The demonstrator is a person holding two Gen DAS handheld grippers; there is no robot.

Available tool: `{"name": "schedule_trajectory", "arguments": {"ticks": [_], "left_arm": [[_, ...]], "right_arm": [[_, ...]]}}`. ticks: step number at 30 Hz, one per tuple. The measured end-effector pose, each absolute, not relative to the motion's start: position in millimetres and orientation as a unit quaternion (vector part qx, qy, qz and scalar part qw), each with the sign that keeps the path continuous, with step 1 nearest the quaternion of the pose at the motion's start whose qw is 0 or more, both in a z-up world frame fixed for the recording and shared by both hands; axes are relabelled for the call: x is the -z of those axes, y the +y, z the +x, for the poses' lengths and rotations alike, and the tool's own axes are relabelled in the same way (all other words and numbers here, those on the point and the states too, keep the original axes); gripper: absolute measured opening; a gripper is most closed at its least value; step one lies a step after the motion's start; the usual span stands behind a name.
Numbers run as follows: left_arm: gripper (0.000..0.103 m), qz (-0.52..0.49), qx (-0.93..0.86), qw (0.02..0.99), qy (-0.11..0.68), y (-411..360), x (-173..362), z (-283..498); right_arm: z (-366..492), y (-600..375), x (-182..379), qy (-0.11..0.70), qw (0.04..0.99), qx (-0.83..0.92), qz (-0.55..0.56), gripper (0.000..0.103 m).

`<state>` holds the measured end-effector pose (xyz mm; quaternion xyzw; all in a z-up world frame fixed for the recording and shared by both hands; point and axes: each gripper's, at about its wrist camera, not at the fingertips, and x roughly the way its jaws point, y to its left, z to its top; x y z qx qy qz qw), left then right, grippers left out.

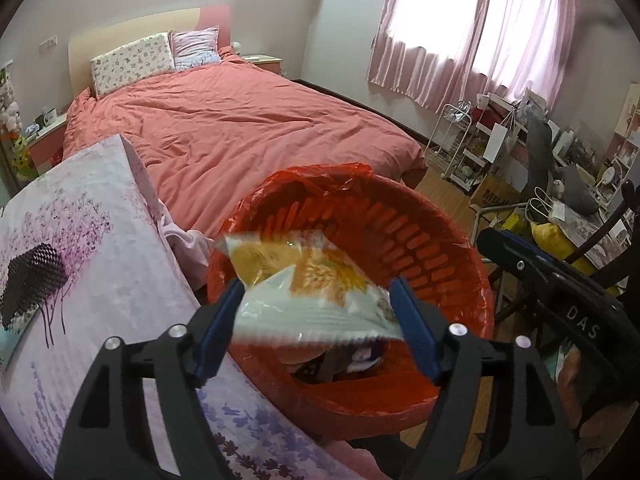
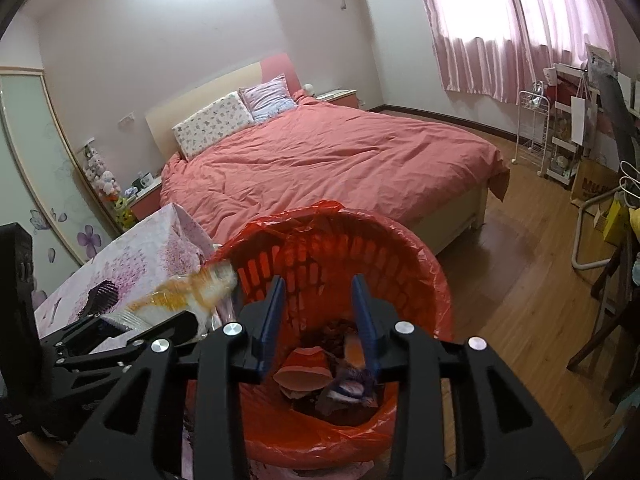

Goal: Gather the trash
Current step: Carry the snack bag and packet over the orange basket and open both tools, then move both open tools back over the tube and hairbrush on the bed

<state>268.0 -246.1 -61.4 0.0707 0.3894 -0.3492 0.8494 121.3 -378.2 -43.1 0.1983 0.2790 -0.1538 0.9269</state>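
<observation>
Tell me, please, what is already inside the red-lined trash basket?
In the trash basket, crumpled wrappers lie at the bottom: one orange-red, one purple and white, plus dark scraps. Anything beneath them is covered. The snack packet sits above the rim between the left gripper fingers.

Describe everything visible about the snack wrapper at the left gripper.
The snack wrapper is a crinkled, glossy plastic packet, white with orange-yellow print and a crimped, serrated end seam. It looks empty and flattened, slightly blurred. It sits between the blue pads of the left gripper, whose jaws stand wide; whether they still pinch it cannot be told. It hangs tilted over the near-left rim of the red-lined trash basket, above the trash inside, beside the floral-covered table.
</observation>
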Motion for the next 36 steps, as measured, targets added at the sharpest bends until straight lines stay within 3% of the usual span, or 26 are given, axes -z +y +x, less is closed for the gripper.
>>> {"name": "schedule_trajectory", "arguments": {"ticks": [20,36], "left_arm": [[0.076,0.086,0.265,0.889,0.363,-173,48,272],[0.076,0.087,0.088,0.919,0.375,7,62,319]], "right_arm": [[127,-343,33,0.280,0.936,0.138,0.162,0.036],[148,-284,34,0.303,0.938,0.073,0.150,0.036]]}}
